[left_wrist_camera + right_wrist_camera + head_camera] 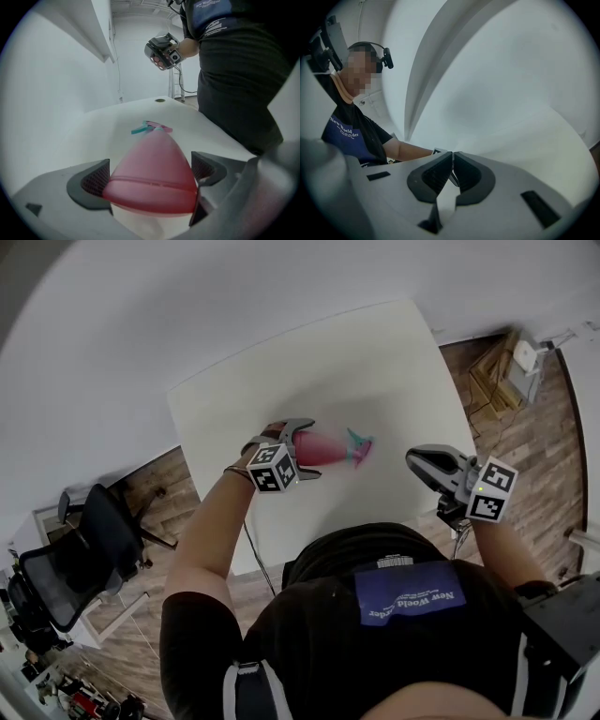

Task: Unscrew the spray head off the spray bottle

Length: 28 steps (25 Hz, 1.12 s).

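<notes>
A translucent pink, cone-shaped spray bottle [325,448] lies on its side on a smooth white table [356,362]. The left gripper [305,451] clamps its wide base between ribbed dark pads, and the teal-and-pink spray head [359,444] points rightward. The right gripper [417,463], jaws pressed together and empty, hovers at the table's edge, above wood flooring [506,427].

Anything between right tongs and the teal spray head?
Nothing: head view shows only bare white tabletop between right tongs and teal plastic spray head.
</notes>
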{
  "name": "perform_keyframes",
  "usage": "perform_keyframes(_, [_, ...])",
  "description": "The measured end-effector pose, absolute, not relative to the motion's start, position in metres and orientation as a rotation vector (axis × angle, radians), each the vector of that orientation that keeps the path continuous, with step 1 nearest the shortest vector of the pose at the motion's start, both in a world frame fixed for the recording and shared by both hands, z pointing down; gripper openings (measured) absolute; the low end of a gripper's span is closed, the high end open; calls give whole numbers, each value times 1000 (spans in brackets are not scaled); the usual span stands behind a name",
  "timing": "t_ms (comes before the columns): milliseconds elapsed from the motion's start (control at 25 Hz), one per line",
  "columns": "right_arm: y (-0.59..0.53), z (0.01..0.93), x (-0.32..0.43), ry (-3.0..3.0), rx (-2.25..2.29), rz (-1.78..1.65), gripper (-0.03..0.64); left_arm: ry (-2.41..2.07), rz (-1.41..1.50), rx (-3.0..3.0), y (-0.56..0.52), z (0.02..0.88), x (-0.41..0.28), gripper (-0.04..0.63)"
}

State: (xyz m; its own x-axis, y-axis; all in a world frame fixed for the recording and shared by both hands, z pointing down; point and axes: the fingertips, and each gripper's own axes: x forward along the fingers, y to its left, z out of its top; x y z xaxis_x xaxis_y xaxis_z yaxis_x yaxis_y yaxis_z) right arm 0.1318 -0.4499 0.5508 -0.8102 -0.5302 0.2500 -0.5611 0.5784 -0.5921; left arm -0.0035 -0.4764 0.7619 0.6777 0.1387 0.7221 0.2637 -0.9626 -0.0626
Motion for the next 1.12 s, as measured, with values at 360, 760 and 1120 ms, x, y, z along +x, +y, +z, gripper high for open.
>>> perform_keyframes(360, [-450, 552, 133, -2748, 951, 1057, -3, -293, -1121, -2771, -470, 766, 12, 485])
perform_keyframes(760, [-455, 543, 131, -2744, 969, 1055, -3, 45, -853, -2986, -480, 686, 4, 482])
perform_keyframes(1120, [-460, 515, 105, -2772, 774, 1242, 184, 289, -649, -2881, -462, 559, -19, 482])
